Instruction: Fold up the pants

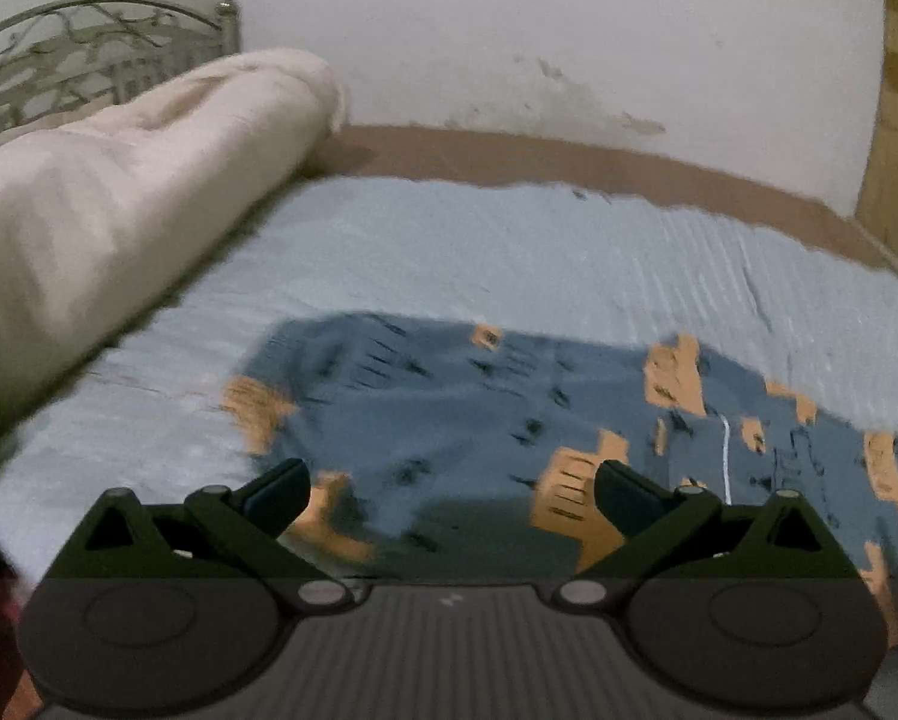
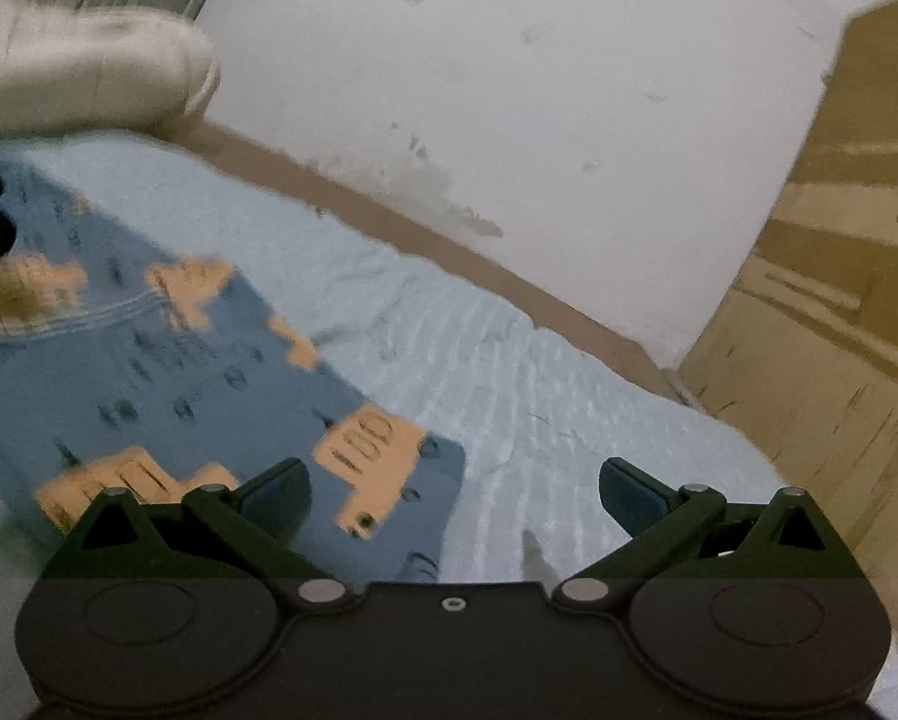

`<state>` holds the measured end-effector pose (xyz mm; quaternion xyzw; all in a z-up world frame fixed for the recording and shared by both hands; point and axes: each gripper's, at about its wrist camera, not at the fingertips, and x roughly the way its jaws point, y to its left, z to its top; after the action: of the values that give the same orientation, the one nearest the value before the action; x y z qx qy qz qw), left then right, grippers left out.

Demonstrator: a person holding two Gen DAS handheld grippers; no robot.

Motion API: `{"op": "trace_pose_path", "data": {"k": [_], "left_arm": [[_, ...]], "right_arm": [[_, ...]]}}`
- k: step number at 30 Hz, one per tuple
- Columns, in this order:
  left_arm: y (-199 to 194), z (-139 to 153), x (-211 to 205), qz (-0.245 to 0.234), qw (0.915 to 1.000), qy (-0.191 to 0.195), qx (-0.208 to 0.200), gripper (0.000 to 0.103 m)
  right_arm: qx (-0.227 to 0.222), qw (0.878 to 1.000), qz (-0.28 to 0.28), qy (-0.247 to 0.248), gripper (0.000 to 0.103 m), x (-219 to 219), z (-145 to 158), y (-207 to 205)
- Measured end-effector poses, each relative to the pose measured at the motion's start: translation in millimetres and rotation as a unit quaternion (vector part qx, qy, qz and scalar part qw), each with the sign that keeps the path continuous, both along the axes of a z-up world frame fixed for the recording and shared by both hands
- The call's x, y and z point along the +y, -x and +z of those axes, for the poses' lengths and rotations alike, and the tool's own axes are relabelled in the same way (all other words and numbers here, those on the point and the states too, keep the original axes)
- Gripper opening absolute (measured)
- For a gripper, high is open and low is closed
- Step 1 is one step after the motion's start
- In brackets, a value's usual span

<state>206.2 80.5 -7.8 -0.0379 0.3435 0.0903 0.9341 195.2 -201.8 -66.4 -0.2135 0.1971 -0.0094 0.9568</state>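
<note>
1. Blue-grey pants (image 1: 479, 420) with orange patches and small dark marks lie spread flat on the bed (image 1: 449, 252), filling the lower middle and lower right of the left wrist view
2. Pale blue ribbed bedcover (image 2: 539, 372) lies under them; a brown strip of the bed runs along its far edge, against a white wall (image 1: 569, 30) with scuffed, stained paint
3. Left gripper (image 1: 452, 489) is at the bottom of its view with its jaws wide apart and nothing between them, poised over the near part of the pants
4. Right gripper (image 2: 452, 489) also has its jaws wide, gripping nothing; its left finger sits over a corner of the pants, its right finger over bare bedcover
5. In the right wrist view the pants (image 2: 167, 372) occupy the left half of the frame
6. Cream rolled duvet (image 1: 119, 198) lies on the bed at the upper left, in front of a metal headboard (image 1: 77, 54)
7. Wooden cabinet (image 2: 839, 312) stands at the right edge
8. Both views are motion-blurred
</note>
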Motion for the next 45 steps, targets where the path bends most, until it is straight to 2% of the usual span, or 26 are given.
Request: {"op": "trace_pose_path", "data": {"k": [3, 6, 10, 16, 21, 23, 30, 36, 41, 45], "left_arm": [[16, 22, 28, 0.020, 0.9996, 0.009, -0.019, 0.102], [30, 38, 54, 0.037, 0.9988, 0.005, -0.031, 0.102], [43, 45, 82, 0.052, 0.9980, 0.004, -0.038, 0.102], [36, 14, 96, 0.065, 0.9970, 0.024, -0.036, 0.102], [0, -19, 87, 0.090, 0.9943, 0.044, -0.035, 0.102], [-17, -26, 79, 0.084, 0.9945, 0.048, -0.039, 0.102], [-24, -39, 59, 0.020, 0.9971, 0.026, -0.068, 0.102], [-26, -41, 69, -0.013, 0.9923, 0.090, -0.084, 0.102], [-25, -42, 75, -0.009, 0.9900, 0.110, -0.088, 0.102], [-17, -43, 84, 0.029, 0.9857, 0.127, -0.107, 0.102]], "right_arm": [[-0.015, 0.998, 0.017, -0.059, 0.102, 9, 16, 11], [-0.024, 0.996, 0.045, -0.069, 0.102, 30, 25, 16], [-0.007, 0.993, 0.081, -0.083, 0.102, 59, 24, 12], [0.034, 0.992, 0.073, -0.100, 0.102, 86, 9, -9], [0.047, 0.991, 0.062, -0.105, 0.102, 89, -12, -17], [0.045, 0.991, 0.060, -0.114, 0.102, 85, -15, -17], [0.048, 0.989, 0.052, -0.132, 0.102, 78, -22, -21], [0.032, 0.992, 0.047, -0.115, 0.102, 83, -24, -16], [0.022, 0.994, 0.042, -0.094, 0.102, 89, -25, -14], [0.021, 0.995, 0.041, -0.092, 0.102, 89, -25, -14]]}}
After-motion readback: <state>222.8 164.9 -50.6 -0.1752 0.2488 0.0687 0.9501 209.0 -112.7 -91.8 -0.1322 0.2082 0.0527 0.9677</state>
